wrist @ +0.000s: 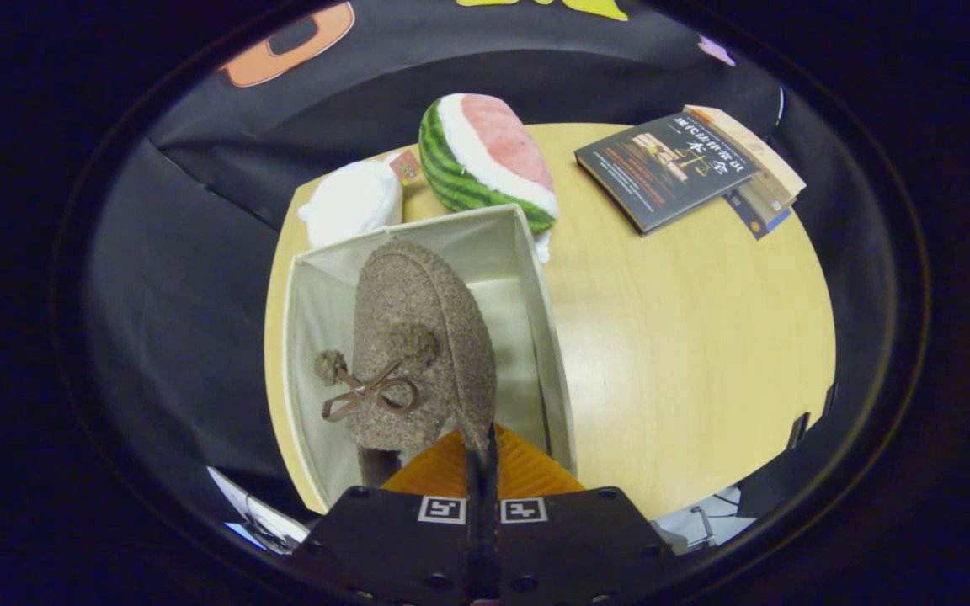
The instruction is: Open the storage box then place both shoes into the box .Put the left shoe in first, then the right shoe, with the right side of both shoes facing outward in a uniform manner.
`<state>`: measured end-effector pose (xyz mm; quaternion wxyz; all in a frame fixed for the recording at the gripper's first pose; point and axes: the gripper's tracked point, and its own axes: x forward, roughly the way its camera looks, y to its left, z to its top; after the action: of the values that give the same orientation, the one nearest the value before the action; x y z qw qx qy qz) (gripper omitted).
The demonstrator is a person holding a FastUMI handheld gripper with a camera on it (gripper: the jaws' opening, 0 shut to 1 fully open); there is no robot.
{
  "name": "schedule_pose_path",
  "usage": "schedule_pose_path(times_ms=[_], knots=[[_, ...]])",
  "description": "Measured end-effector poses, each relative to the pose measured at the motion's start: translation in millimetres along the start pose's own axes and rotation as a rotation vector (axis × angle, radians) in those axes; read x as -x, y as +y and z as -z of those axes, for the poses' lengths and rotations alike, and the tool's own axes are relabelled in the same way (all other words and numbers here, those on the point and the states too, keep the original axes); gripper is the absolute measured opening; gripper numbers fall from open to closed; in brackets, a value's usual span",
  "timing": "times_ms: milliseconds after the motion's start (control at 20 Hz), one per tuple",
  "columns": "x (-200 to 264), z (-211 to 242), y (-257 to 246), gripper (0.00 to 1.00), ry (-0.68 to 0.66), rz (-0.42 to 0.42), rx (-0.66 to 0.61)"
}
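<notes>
- My hand-held gripper [482, 450] was pinched tight on the heel edge of the shoe [418, 337].
- It was brown, fuzzy, with a bow and pompoms.
- It hung over the open storage box [548, 337].

The tongs [482, 450] pinch the shoe [418, 337] over the open box [548, 337]. Right of the shoe the box has room. A watermelon toy [485, 160] crowds its far wall.

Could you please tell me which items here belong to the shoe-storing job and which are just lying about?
Belongs to the job:
- fuzzy brown slipper-style shoe with bow, pinched by the gripper
- open beige fabric storage box

Just lying about:
- plush watermelon slice
- white plush toy
- stacked books
</notes>
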<state>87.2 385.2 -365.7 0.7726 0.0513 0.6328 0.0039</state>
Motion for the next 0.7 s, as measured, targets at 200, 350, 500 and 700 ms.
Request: schedule_pose_path(times_ms=[200, 350, 500, 700], knots=[[-15, -4, -18, 0.01, 0.006, 0.104, -0.013], [-24, -3, -16, 0.01, 0.018, 0.096, -0.028], [-28, -3, -16, 0.03, 0.016, 0.120, -0.015], [-24, -5, -16, 0.10, -0.011, 0.138, -0.003]])
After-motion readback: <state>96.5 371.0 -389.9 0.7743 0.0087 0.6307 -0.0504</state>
